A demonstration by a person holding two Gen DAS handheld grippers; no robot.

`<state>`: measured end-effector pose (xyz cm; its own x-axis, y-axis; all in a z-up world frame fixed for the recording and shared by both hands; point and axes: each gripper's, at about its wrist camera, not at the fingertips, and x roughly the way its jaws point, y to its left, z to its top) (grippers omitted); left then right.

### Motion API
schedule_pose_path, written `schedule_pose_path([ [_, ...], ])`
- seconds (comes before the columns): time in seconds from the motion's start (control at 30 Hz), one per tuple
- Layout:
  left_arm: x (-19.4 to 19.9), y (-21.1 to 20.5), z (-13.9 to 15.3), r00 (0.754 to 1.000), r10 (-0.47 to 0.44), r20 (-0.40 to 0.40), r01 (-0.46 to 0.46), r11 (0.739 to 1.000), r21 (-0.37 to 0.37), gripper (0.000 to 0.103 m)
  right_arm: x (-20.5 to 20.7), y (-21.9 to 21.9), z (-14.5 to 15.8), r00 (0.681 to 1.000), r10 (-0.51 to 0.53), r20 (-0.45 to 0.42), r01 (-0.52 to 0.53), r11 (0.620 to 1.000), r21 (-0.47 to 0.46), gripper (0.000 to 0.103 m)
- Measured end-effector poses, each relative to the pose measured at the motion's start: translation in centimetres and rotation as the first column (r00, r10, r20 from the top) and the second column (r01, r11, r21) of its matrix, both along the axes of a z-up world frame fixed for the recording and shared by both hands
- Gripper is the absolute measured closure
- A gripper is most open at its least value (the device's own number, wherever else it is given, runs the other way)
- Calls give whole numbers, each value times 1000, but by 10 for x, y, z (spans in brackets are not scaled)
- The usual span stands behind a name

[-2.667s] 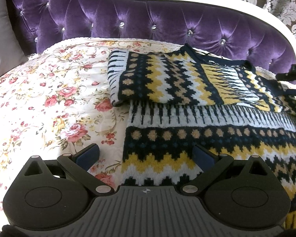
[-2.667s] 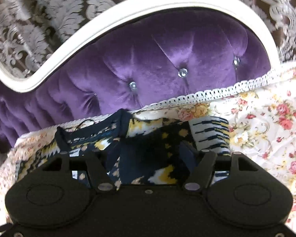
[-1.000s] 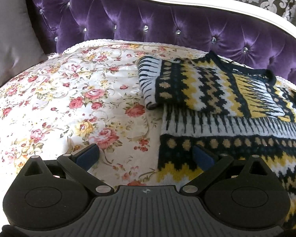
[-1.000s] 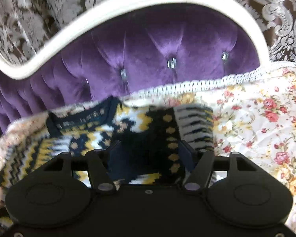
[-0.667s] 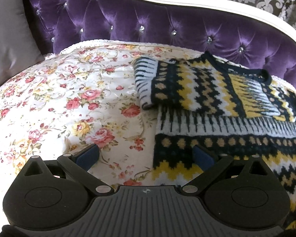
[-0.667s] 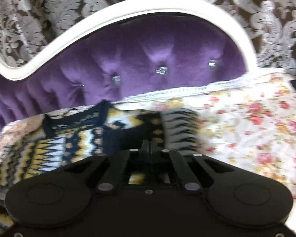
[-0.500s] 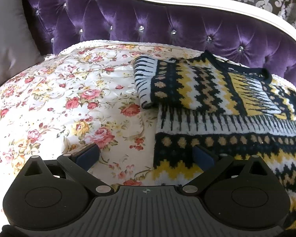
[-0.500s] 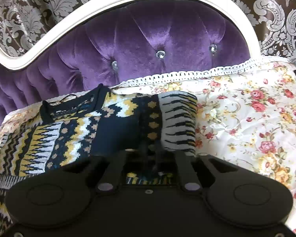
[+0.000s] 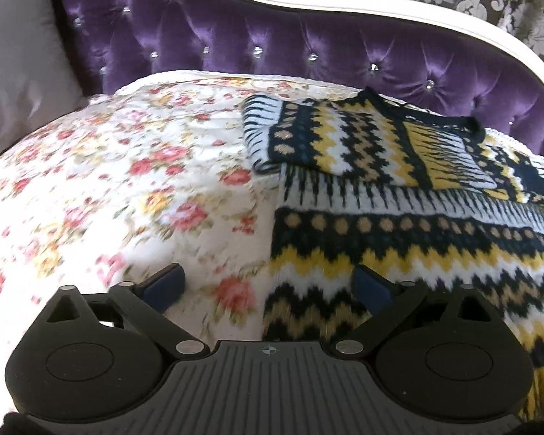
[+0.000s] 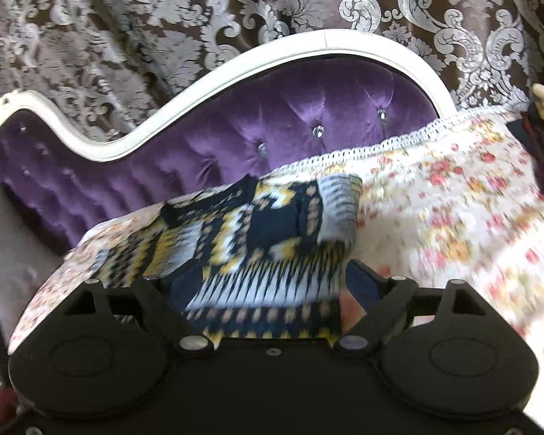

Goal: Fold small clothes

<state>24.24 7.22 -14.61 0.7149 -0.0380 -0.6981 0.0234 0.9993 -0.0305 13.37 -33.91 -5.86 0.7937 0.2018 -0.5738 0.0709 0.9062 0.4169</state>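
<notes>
A knitted sweater (image 9: 399, 224) with black, yellow and white zigzag bands lies flat on the floral bedspread (image 9: 134, 166). Its left sleeve (image 9: 330, 141) is folded across the chest. My left gripper (image 9: 268, 286) is open and empty, low over the sweater's lower left edge, one finger over the bedspread and one over the knit. My right gripper (image 10: 264, 282) is open and empty, just above the sweater (image 10: 257, 239) on its right side, where the right sleeve (image 10: 330, 210) is folded inward. This view is blurred by motion.
A purple tufted headboard (image 9: 308, 47) with a white frame (image 10: 235, 61) runs behind the bed. A grey pillow (image 9: 21, 72) leans at the left. Dark and tan items (image 10: 540, 137) sit at the bed's right edge. Patterned curtain (image 10: 163, 11) hangs behind.
My right gripper shut briefly on the right sleeve area, then opened and pulled back and up. My left gripper drifted a little to the left, staying open.
</notes>
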Motion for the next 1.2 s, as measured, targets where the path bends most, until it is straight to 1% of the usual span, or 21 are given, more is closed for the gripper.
schedule_pose_path([
  [0.13, -35, 4, 3, 999, 21, -25, -21, 1000, 1, 9, -35, 10, -1, 999, 41, -5, -41, 999, 15, 9],
  [0.3, -73, 11, 5, 996, 41, -77, -41, 999, -3, 9, -62, 31, -18, 994, 95, -52, -92, 994, 55, 8],
  [0.43, -98, 19, 2, 990, 74, -117, -82, 995, -61, 9, -74, 46, -35, 986, 125, -110, -117, 990, 76, 8],
  [0.53, -110, 20, -2, 985, 88, -151, -103, 990, -97, 9, -85, 52, -38, 984, 135, -118, -128, 990, 61, 8],
  [0.63, -121, 16, -4, 982, 75, -171, -91, 992, -84, 9, -90, 59, -35, 985, 134, -112, -131, 991, 30, 8],
  [0.7, -127, 10, -4, 983, 63, -171, -76, 994, -75, 9, -92, 62, -36, 984, 135, -117, -135, 991, 14, 7],
  [0.83, -133, 1, -5, 986, 25, -167, -34, 998, -53, 9, -97, 72, -39, 982, 126, -142, -135, 989, -53, 5],
  [1.0, -129, -5, -8, 985, -13, -172, 4, 999, -53, 11, -101, 76, -49, 974, 132, -182, -144, 988, -51, 4],
  [1.07, -128, -7, -8, 985, -39, -167, 29, 998, -64, 18, -102, 77, -52, 973, 129, -193, -140, 989, -44, 4],
  [1.1, -126, -8, -8, 985, -54, -164, 42, 996, -74, 19, -102, 77, -54, 972, 129, -197, -139, 990, -34, 4],
  [1.2, -125, -8, -8, 985, -55, -165, 42, 995, -86, 20, -102, 78, -56, 969, 133, -207, -140, 990, -19, 4],
])
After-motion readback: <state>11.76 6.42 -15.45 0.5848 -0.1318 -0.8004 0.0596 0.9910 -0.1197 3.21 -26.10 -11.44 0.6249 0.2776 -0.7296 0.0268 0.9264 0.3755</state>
